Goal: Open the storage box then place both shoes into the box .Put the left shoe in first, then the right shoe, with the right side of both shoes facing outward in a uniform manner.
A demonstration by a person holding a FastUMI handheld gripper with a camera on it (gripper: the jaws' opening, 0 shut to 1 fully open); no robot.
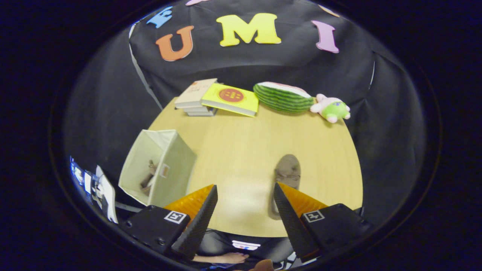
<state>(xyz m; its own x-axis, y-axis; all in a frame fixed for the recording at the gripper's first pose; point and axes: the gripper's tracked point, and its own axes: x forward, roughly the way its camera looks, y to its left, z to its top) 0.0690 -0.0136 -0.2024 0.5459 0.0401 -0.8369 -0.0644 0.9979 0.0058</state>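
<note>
The open storage box [158, 165] stands at the left of the surface [244, 150], one shoe [148, 178] lying inside. The second shoe [287, 177] rests on the surface beside the right finger. The fingers [244, 192] are spread wide, holding nothing.

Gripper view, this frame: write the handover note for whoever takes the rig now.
Gripper: open, holding nothing, above the table's near edge.
Box: open, at the table's left edge, beyond the left finger; one shoe already lies inside.
Second shoe: on the table, just ahead of the right finger, partly hidden by it.
Done: box opened, first shoe in.
Left: grasp the second shoe and place it in the box facing the same way.
</note>
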